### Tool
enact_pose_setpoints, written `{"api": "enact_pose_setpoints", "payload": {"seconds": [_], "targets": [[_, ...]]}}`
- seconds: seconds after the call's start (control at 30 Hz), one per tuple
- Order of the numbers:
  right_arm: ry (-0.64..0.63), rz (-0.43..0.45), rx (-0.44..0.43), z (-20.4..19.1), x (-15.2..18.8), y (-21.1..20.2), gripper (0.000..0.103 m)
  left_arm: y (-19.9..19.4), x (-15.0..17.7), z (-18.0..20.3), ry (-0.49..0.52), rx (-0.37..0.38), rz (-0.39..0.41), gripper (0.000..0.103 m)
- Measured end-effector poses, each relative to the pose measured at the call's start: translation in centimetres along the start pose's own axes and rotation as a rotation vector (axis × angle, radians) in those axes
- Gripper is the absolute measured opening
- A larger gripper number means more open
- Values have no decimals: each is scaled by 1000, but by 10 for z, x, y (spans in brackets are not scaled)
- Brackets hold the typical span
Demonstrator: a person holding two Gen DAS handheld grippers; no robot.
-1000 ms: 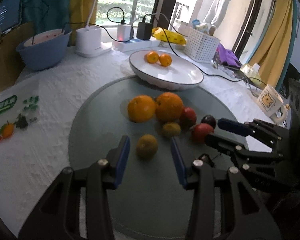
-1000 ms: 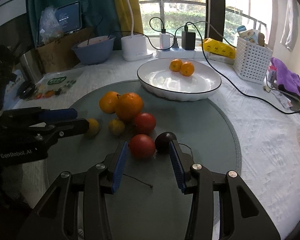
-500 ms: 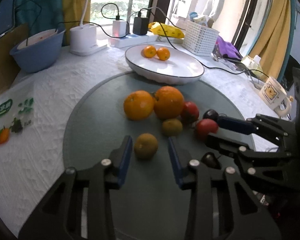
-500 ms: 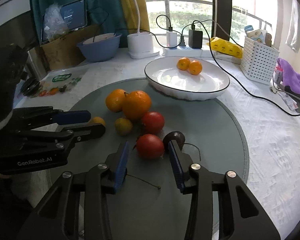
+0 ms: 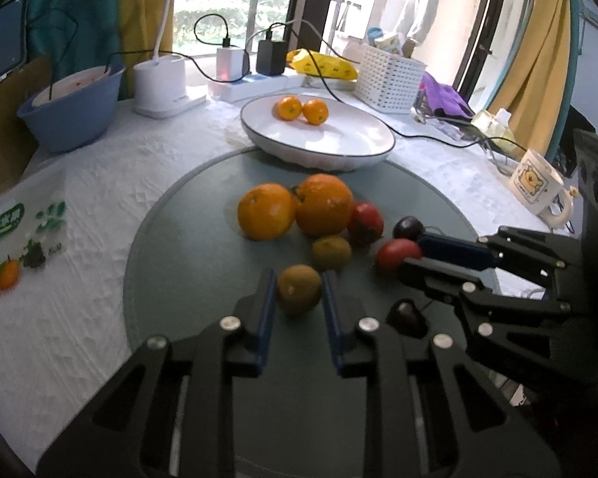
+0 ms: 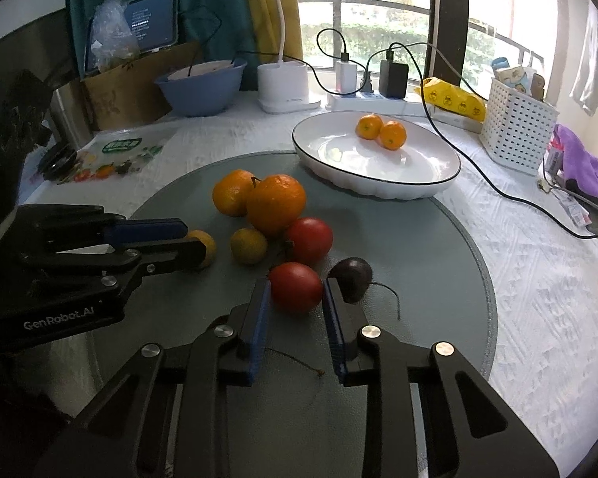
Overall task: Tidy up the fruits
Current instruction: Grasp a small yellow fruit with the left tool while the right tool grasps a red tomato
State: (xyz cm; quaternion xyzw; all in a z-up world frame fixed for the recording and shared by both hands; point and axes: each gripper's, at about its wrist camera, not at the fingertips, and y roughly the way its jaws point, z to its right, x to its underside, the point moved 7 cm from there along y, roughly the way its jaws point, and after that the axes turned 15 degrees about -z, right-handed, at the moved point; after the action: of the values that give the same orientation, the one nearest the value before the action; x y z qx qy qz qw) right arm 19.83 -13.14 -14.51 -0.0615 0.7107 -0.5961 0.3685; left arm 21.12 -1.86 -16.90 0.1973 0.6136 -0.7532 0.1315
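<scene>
The left tongs (image 5: 299, 298) are clamped on a small greenish-yellow fruit (image 5: 299, 288) that sits on the round grey mat (image 5: 187, 279). Both blue pads press its sides. The right tongs (image 6: 295, 298) are clamped on a red tomato (image 6: 295, 286), also on the mat. Its pads squeeze it from both sides.

Count the fruits on the mat. There are two big oranges (image 6: 275, 203), touching each other. There are two small greenish-yellow fruits: the one in the left tongs and a second greenish-yellow fruit (image 6: 248, 245) just beside the oranges. There are two red tomatoes: the held one and a second tomato (image 6: 310, 239) touching the front orange. There are two dark purple fruits. One dark purple fruit (image 6: 351, 279) lies just beside the right pad of the right tongs. Another dark fruit (image 5: 406, 316) shows only in the left view, low down between the two tongs.

The white plate (image 6: 378, 183) stands at the far edge of the mat. It holds two small tangerines (image 6: 380, 131), side by side and touching.

Farther back on the table (image 6: 538, 279) there are one blue bowl (image 6: 201, 87), one white basket (image 6: 514, 135) and one yellow packet (image 6: 454, 101). One mug (image 5: 538, 187) with a bear picture stands at the right side in the left view.
</scene>
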Motion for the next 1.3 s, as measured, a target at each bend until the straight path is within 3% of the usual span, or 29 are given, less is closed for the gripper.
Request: {"api": "enact_pose_setpoints", "payload": {"seconds": [0.17, 0.23, 0.27, 0.47, 0.53, 0.7, 1.3], "targets": [[-5, 25, -1, -1, -2, -10, 26, -6, -3, 3, 8, -5, 13, 24], [-7, 30, 1, 0, -2, -13, 14, -8, -4, 5, 12, -5, 16, 24], [-6, 30, 3, 1, -2, -13, 13, -8, -4, 6, 15, -5, 17, 24], [22, 8, -8, 9, 4, -10, 13, -4, 0, 11, 34, -7, -4, 24], [31, 3, -13, 10, 6, -10, 15, -1, 2, 9, 28, -10, -12, 24], [62, -9, -36, 14, 8, -7, 36, 1, 4, 5, 19, -18, -22, 24], [82, -101, -209, -2, -12, 20, 36, 17, -5, 2, 36, -9, -63, 27]]}}
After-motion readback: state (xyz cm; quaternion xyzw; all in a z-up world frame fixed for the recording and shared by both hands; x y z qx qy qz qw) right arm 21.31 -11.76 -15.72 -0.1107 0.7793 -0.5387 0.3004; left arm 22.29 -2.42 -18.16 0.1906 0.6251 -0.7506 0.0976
